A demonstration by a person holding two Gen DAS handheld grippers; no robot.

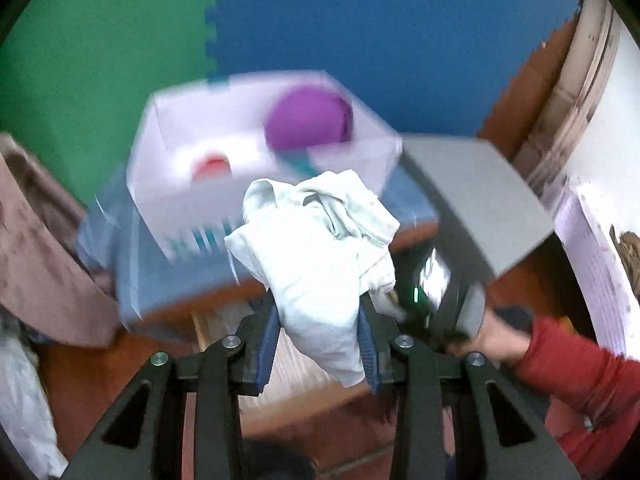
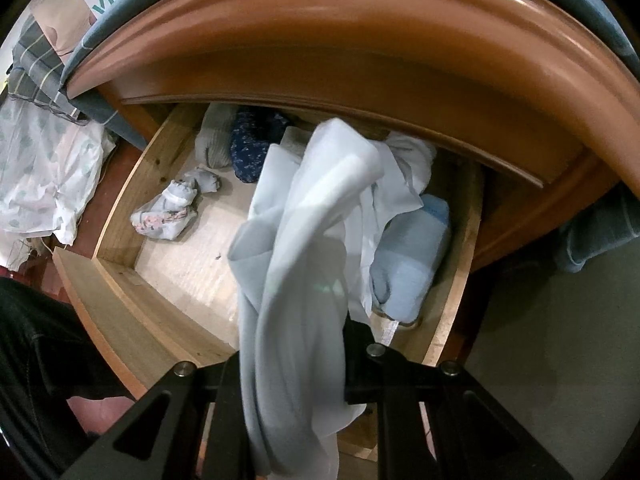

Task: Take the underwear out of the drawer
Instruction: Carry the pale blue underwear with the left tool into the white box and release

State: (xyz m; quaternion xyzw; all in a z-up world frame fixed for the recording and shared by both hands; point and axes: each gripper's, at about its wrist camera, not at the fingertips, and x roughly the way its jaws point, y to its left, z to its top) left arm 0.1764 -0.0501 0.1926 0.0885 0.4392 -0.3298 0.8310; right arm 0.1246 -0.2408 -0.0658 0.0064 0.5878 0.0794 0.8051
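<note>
My left gripper (image 1: 320, 314) is shut on a crumpled pale white underwear garment (image 1: 316, 240), held up in the air above the dresser, blurred with motion. The same pale cloth (image 2: 296, 280) hangs blurred across the right wrist view and hides the fingertips of my right gripper (image 2: 296, 344). That gripper hovers over the open wooden drawer (image 2: 120, 300); whether it pinches the cloth I cannot tell. In the left wrist view the right gripper (image 1: 400, 312) is the grey and black tool beside the garment's lower edge. A floral bundle (image 2: 168, 212), a dark blue piece (image 2: 252, 148) and a light blue folded piece (image 2: 412, 256) lie in the drawer.
A clear plastic box (image 1: 168, 184) holding a purple thing (image 1: 308, 120) stands on the dresser top. The brown dresser edge (image 2: 360, 12) overhangs the drawer's back. A hand in a red sleeve (image 1: 580, 380) holds the right tool. Patterned white fabric (image 2: 44, 184) lies left of the drawer.
</note>
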